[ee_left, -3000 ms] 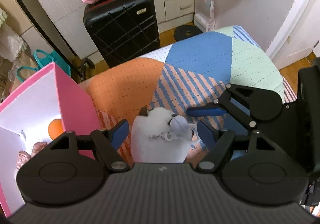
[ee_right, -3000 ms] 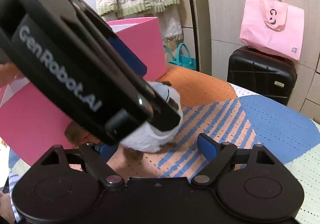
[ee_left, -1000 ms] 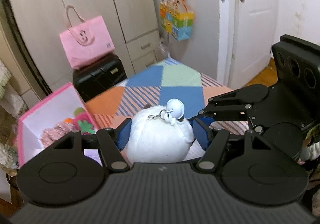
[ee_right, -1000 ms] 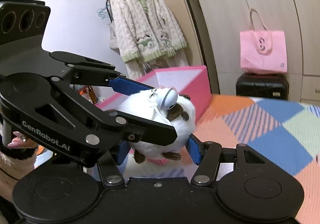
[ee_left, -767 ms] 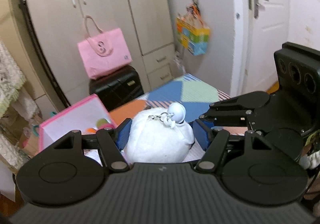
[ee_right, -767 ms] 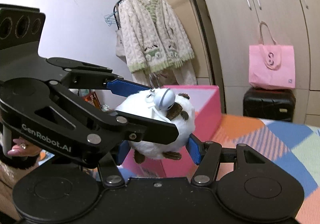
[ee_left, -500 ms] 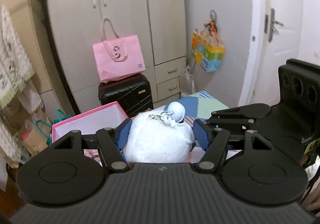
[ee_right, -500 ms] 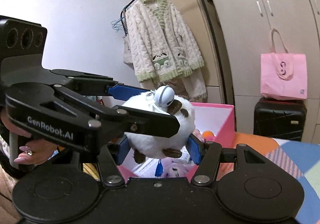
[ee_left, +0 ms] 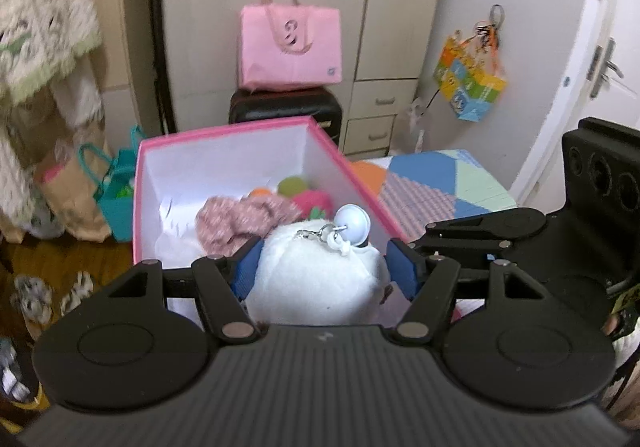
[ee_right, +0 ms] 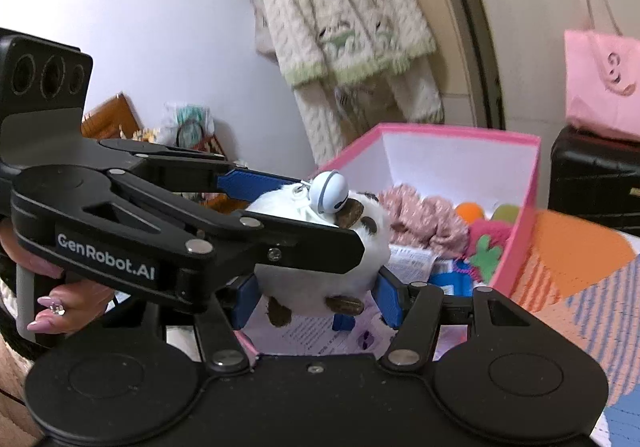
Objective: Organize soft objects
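A white plush toy [ee_left: 308, 287] with brown patches and a pale blue bell [ee_left: 352, 221] hangs in the air over the near end of an open pink box [ee_left: 224, 131]. My left gripper [ee_left: 324, 265] is shut on its sides with the blue pads. The right gripper [ee_right: 316, 297] is shut on the same plush toy [ee_right: 320, 271] from another side, and the left gripper's fingers [ee_right: 280, 243] cross above it. The pink box [ee_right: 460, 132] holds a pink knitted piece [ee_left: 240, 215], a green ball [ee_left: 292, 185], an orange ball [ee_right: 470, 212] and a red strawberry plush [ee_right: 486, 243].
A patchwork cover [ee_left: 440, 183] lies right of the box. Behind it a pink tote bag [ee_left: 290, 43] sits on a black suitcase [ee_left: 284, 107] against the wardrobe. A knitted cardigan [ee_right: 344, 23] hangs at the left, with a teal bag [ee_left: 114, 187] on the floor.
Both grippers carried the plush together off the patchwork cover towards the pink box, which now lies open right below and ahead. The grips did not change.
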{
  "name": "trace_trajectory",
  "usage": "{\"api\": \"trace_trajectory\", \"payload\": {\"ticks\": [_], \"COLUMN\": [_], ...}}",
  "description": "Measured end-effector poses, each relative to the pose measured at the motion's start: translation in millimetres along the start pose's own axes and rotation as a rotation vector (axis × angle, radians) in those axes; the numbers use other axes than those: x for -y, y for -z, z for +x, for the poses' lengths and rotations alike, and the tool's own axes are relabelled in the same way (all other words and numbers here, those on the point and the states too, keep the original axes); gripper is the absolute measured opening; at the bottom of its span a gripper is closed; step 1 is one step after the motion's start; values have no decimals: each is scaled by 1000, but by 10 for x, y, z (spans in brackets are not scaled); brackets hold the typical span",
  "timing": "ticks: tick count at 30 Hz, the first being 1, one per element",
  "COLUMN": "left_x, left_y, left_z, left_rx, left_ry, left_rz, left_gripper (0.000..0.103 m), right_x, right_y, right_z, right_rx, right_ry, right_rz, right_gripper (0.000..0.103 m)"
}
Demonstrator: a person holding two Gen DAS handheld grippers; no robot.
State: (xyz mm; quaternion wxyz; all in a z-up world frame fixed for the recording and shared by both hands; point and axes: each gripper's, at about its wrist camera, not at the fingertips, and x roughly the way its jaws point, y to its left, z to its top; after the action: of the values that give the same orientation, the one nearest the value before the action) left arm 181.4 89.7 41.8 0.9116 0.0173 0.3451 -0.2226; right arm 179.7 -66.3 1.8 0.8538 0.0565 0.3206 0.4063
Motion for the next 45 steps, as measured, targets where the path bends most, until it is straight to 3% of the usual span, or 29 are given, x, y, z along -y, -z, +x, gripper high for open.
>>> {"api": "trace_trajectory", "payload": {"ticks": [6,15,19,29,41,45], "left_x": [-253,-397,-398,-327,105,269], "left_y": [141,212,211,286,391,426], "left_z": [120,253,187,-177,-644,-746], "left_rx": [-21,-30,-1,91,140,146], "left_ry": [11,-28,-44,-41,6,15], "left_rz": [-63,-79,-75,-132,-103,-79], "left_gripper": [66,66,65,66,68,68], "right_x": [-37,-65,-108,-118,-237,-285], "right_y": [-27,-67,-13,110,332,386], "right_z": [263,483,343,-216,-803,-987], "right_rx": [-89,-139,-97,28,117,146], "right_ry": [21,52,111,149,287,336], "right_rz": [6,-37,-87,-88,-91,-90], "right_gripper": [65,67,68,69,69,78]}}
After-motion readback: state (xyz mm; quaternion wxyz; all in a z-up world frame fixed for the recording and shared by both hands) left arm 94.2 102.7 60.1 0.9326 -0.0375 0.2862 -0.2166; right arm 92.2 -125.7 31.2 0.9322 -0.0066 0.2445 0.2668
